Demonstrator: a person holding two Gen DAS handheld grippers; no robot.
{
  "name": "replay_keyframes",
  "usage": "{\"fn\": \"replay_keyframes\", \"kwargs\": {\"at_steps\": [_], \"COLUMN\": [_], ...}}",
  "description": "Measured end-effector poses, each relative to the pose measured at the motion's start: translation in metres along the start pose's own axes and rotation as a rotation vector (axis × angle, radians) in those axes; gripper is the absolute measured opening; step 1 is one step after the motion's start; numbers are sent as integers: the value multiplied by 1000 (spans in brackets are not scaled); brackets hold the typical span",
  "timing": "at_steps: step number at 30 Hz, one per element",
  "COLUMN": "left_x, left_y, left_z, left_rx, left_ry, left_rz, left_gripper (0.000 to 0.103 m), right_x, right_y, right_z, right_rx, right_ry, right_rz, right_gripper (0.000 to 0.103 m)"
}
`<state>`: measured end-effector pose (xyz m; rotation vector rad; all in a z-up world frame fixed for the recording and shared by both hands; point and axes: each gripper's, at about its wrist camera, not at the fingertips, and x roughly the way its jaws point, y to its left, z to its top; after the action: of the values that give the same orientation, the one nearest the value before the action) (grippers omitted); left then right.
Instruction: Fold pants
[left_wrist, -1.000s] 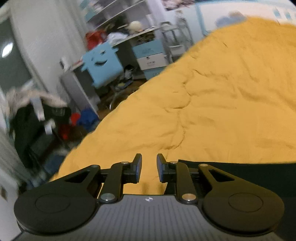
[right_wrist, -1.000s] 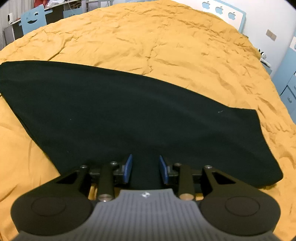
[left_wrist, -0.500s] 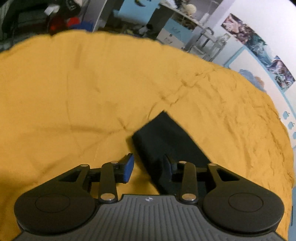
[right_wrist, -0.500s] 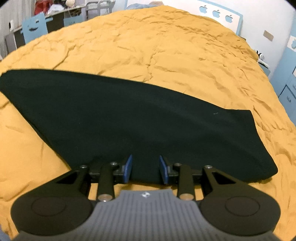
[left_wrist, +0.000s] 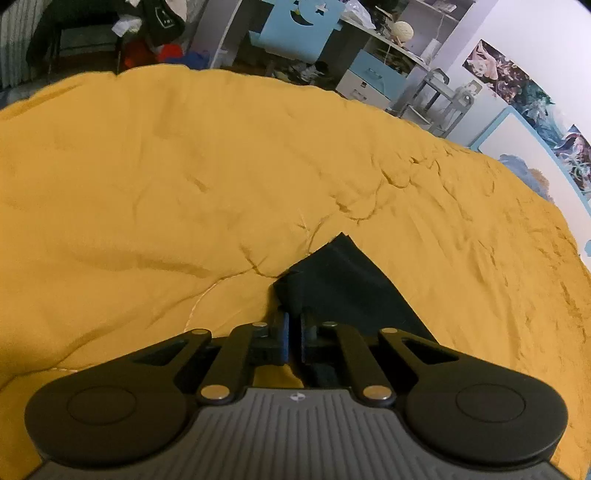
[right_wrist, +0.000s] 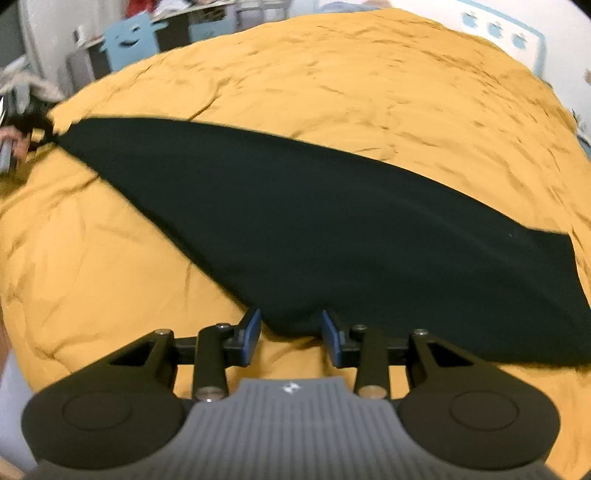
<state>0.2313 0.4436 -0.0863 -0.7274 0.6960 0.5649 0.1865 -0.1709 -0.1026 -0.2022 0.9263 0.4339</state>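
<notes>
The black pants (right_wrist: 314, 229) lie stretched across the yellow bed cover (right_wrist: 369, 92). In the left wrist view one narrow end of the pants (left_wrist: 343, 280) rises from the cover, and my left gripper (left_wrist: 293, 332) is shut on its corner. In the right wrist view my right gripper (right_wrist: 290, 328) is open, its blue pads on either side of the pants' near edge, low over the cover. The far left tip of the pants is bunched where the left gripper (right_wrist: 37, 129) pinches it.
The yellow cover (left_wrist: 166, 184) fills most of both views. Beyond the bed's far edge stand a blue chair (left_wrist: 295, 26), a desk with drawers (left_wrist: 373, 77), shelves and piled clothes (left_wrist: 159, 48). A blue-framed headboard (right_wrist: 517, 40) and white wall lie at the right.
My left gripper has closed on the pants' corner, which was lying between its open pads half a second ago. The right gripper drew back to the pants' near edge and stayed open.
</notes>
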Motion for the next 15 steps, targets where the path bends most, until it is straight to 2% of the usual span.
{"fn": "replay_keyframes", "kwargs": {"at_steps": [1, 2, 5, 9, 10, 12, 13, 15], "left_x": [-2, -6, -19, -50, -56, -79, -87, -111], "left_y": [-4, -10, -26, -57, -68, -97, -111, -144], "left_z": [1, 1, 6, 10, 10, 6, 3, -12], "left_rx": [11, 29, 76, 154, 183, 275, 317, 421], "left_ry": [-8, -16, -55, -119, -137, -187, -210, -269], "left_rz": [9, 15, 18, 13, 3, -13, -22, -42], "left_gripper": [5, 4, 4, 4, 4, 4, 4, 4], "right_x": [2, 6, 13, 5, 0, -10, -16, -27], "right_y": [1, 3, -1, -8, -12, -22, -27, -40], "right_z": [-2, -4, -12, -15, -14, -14, -15, -17], "right_rx": [-7, -16, -5, 39, 60, 96, 112, 151], "right_ry": [5, 21, 59, 29, 16, -20, -39, -69], "right_rz": [6, 11, 36, 67, 73, 74, 64, 39], "right_gripper": [18, 2, 0, 0, 1, 11, 25, 29]}}
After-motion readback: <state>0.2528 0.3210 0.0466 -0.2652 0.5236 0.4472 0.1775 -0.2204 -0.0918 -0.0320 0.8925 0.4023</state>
